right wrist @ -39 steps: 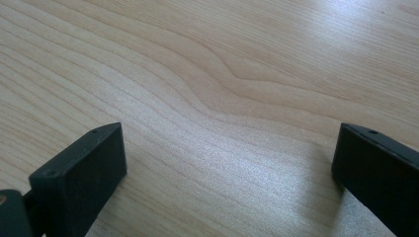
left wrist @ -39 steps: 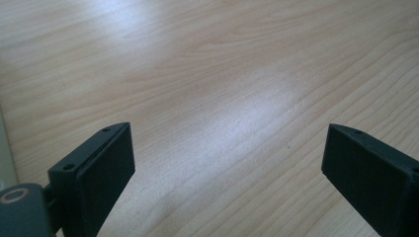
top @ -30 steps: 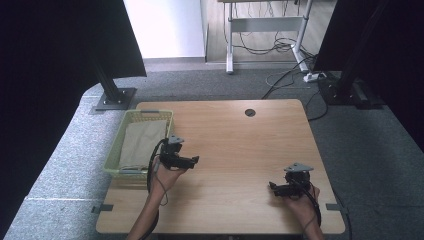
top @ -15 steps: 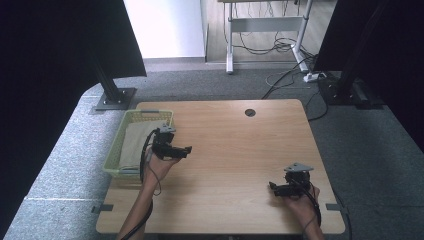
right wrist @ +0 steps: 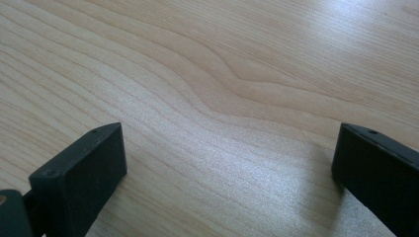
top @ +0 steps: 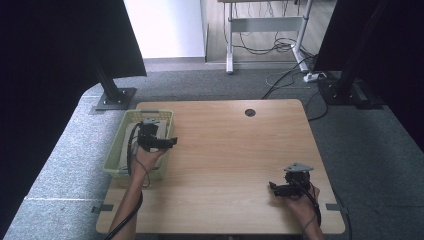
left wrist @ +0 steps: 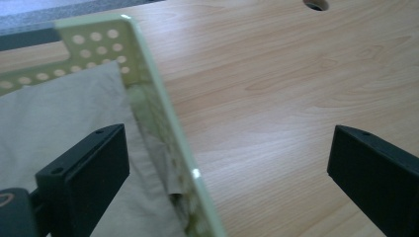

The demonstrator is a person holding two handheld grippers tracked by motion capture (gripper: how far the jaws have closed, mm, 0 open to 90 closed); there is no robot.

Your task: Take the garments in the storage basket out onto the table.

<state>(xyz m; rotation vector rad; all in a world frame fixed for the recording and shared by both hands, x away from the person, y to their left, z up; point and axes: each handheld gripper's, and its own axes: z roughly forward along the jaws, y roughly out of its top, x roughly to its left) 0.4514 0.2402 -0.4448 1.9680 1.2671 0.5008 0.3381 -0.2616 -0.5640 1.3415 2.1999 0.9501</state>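
1. Two grippers are at work in the high view. The left gripper (top: 167, 142) hangs over the right wall of the pale green basket (top: 116, 154) at the table's (top: 235, 150) left edge, while the right gripper (top: 276, 188) rests low near the front right corner, well apart from it. The step in hand looks like reaching into the basket for the cloth. To do it well, I would bring the left gripper fully inside the wall before lowering it, so that the jaws do not straddle the rim. From this height the basket's contents are hard to make out, with hand and gripper covering part of them.

2. In the left gripper view, the jaws stand wide apart and hold nothing. The basket wall (left wrist: 163, 128) runs up between them, one jaw over the grey cloth (left wrist: 44, 123) lying in the basket, the other over bare wood. The cloth is cut off at the left and bottom edges, so its full spread and folds cannot be judged. A pinch on a raised fold near the wall seems best.

3. In the right gripper view, the jaws are likewise spread and empty, just above the wood grain.
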